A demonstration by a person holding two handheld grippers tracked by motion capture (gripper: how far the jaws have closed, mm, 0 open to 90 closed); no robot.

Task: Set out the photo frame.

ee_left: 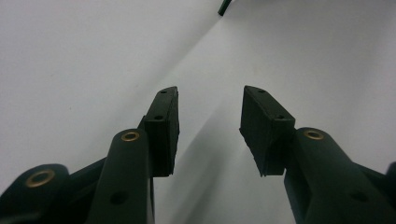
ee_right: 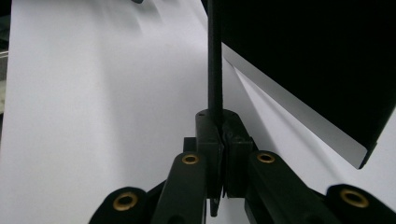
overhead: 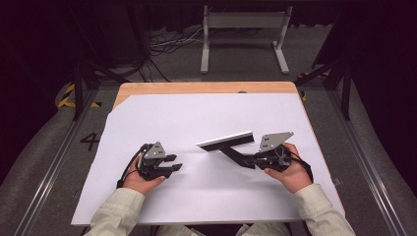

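So at this point your right gripper (overhead: 248, 161) sat right of centre in the high view, jaws clamped tight on the thin black handle of a flat black squeegee-like tool with a pale silver edge strip (overhead: 227, 141). In the right gripper view you could see that handle (ee_right: 215, 60) running straight up from between your pinched jaws, with the wide dark blade (ee_right: 308, 60) taking up the upper right of the frame and its light strip slanting down toward the lower right. In the high view the blade sat tilted just above the middle of the frame, over the big white paper sheet (overhead: 196, 118) covering the wooden table (overhead: 196, 87); I couldn't tell if it touched the paper.

Your left gripper (overhead: 173, 163) was lower left of centre in the high view, resting low on the sheet, well apart from the tool. In the left gripper view its two black pads (ee_left: 163, 126) stood wide apart with just white paper between them.
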